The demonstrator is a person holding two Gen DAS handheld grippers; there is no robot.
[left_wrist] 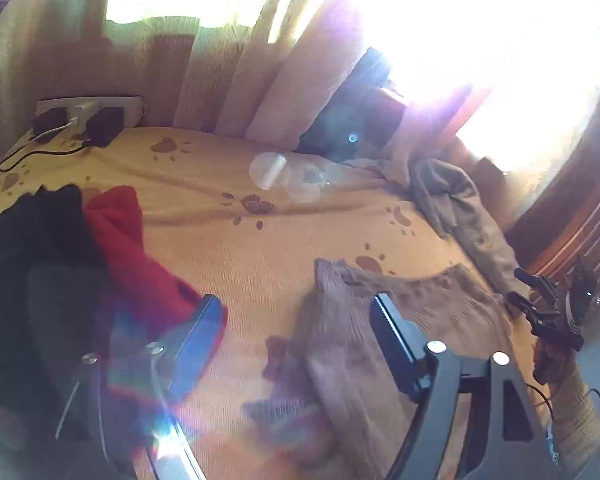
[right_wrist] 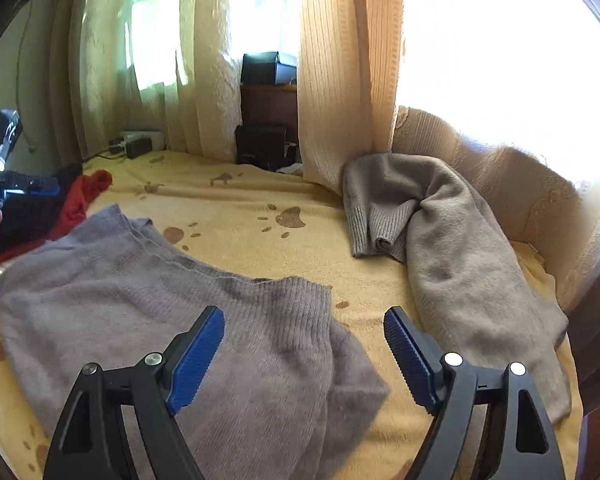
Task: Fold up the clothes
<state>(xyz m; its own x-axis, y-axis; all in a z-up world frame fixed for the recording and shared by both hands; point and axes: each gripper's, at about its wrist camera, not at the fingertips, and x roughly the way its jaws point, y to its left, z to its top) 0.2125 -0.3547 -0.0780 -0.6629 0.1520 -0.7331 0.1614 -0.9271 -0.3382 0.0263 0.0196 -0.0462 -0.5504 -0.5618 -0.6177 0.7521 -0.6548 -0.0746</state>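
Lying flat on the yellow bed (right_wrist: 300, 200), the grey sweater (right_wrist: 140, 300) is below both claws, the left claw (left_wrist: 296, 320) and right claw (right_wrist: 304, 328), each with jaws apart and empty. A beige sweater (right_wrist: 460, 260) is crumpled near the curtain (right_wrist: 340, 80), and red cloth (left_wrist: 132, 248) and black cloth (left_wrist: 28, 232) lie at the left.

Strong sunlight poured through a window (right_wrist: 500, 60) behind cream curtains (right_wrist: 340, 80); the bed wore a yellow blanket (right_wrist: 240, 196) printed with brown paw marks; a white power strip (right_wrist: 142, 136) lay at the far edge; dark boxes (right_wrist: 266, 68), perhaps on a wooden cabinet, stood between the curtains
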